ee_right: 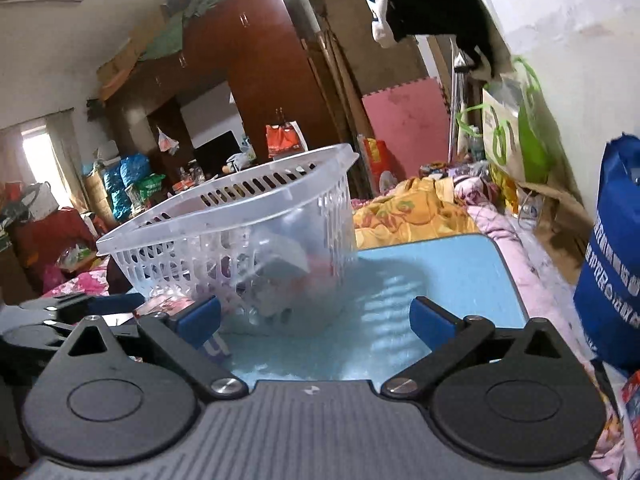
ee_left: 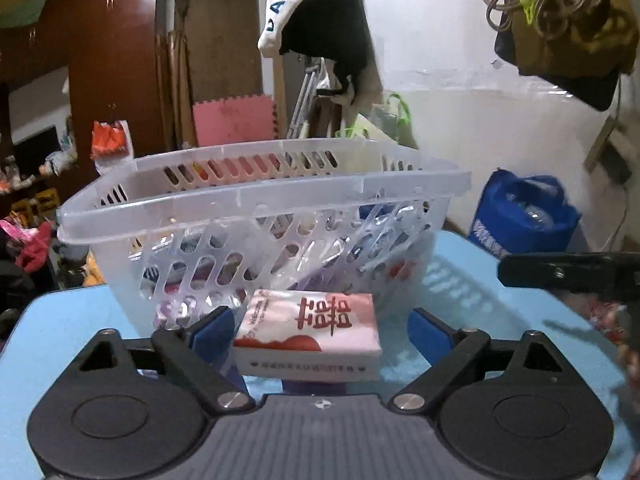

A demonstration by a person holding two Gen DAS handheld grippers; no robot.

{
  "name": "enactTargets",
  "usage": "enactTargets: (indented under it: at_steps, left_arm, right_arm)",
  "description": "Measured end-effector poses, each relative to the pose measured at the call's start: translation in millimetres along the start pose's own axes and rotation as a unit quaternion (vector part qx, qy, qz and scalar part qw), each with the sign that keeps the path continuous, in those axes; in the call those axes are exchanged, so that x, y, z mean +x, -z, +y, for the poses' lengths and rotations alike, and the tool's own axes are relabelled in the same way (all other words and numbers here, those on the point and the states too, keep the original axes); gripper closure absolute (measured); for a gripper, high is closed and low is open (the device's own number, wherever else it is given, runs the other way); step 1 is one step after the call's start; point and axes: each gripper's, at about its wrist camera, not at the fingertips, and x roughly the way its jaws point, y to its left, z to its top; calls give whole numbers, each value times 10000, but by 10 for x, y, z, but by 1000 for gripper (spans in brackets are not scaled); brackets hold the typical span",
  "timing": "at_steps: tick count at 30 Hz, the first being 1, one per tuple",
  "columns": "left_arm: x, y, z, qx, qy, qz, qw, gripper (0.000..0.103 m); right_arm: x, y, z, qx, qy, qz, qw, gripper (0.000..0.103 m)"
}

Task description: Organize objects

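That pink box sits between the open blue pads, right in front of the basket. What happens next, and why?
Probably the left gripper closes on the pink tissue pack: it lies on the blue table between the open pads, outside the clear basket, ungripped.

L tool [ee_left: 320, 330]: jaws spread wide, blue pads [ee_left: 212, 330] well apart, not pressing on anything, pointing fwd and tilted slightly down. R tool [ee_right: 316, 318]: jaws at full spread, nothing gripped, also angled a bit down. R tool's black finger shows at right edge of L view.
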Motion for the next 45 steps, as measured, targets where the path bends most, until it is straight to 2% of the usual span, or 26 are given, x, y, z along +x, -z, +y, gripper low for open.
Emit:
enactTargets:
  at_steps: [1, 2, 6, 9, 12, 15, 17, 19, 20, 23, 25, 30, 34, 38, 42, 45]
  left_arm:
    - [-3, 11, -20, 39, -68, -22, 10000, 23]
    - [-19, 30, -18, 62, -150, -65, 9998, 28]
    - [-250, 49, 178, -326, 70, -330, 9989, 28]
    - [-447, 109, 324, -396, -9, -519, 9979, 28]
    - [-596, 179, 502, -525, -43, -610, 9967, 28]
    - [-711, 264, 662, -650, -281, -703, 9950, 28]
    - [-765, 318, 777, -775, -426, -740, 9933, 28]
    - [-765, 354, 859, -858, -452, -724, 9926, 28]
    - [-767, 375, 877, -883, -447, -710, 9926, 28]
    - [-764, 425, 922, -910, -418, -705, 9925, 28]
    - [-748, 450, 901, -855, -383, -692, 9932, 28]
    - [-763, 530, 758, -662, -312, -715, 9948, 28]
    - [-788, 627, 616, -672, -139, -690, 9953, 28]
    - [-880, 733, 480, -598, -126, -730, 9955, 28]
    - [-950, 766, 408, -522, -153, -804, 9953, 28]
    - [-980, 732, 413, -585, -114, -917, 9940, 28]
  right_arm:
    - [-3, 11, 28, -81, -10, 36, 10000, 0]
    - [-11, 32, 62, -150, -9, 51, 9999, 0]
    - [10, 187, 253, -415, -292, 281, 9983, 0]
    - [63, 345, 528, -655, -578, 483, 9950, 0]
    - [227, 455, 759, -495, -937, 817, 9910, 0]
    - [367, 508, 1020, -725, -868, 998, 9886, 5]
    - [445, 514, 1142, -941, -790, 1067, 9867, 13]
    - [530, 519, 1188, -952, -788, 1220, 9848, 34]
    - [557, 532, 1204, -979, -769, 1267, 9841, 38]
    - [515, 562, 1239, -1083, -719, 1207, 9841, 44]
    - [464, 569, 1215, -1165, -667, 1175, 9840, 52]
    - [203, 592, 1119, -1224, -646, 876, 9865, 53]
    - [-85, 615, 921, -1113, -612, 445, 9909, 54]
    - [-370, 661, 773, -903, -551, 59, 9944, 54]
    - [-460, 728, 804, -1061, -562, -47, 9928, 54]
    - [-448, 647, 835, -1070, -627, -208, 9921, 54]
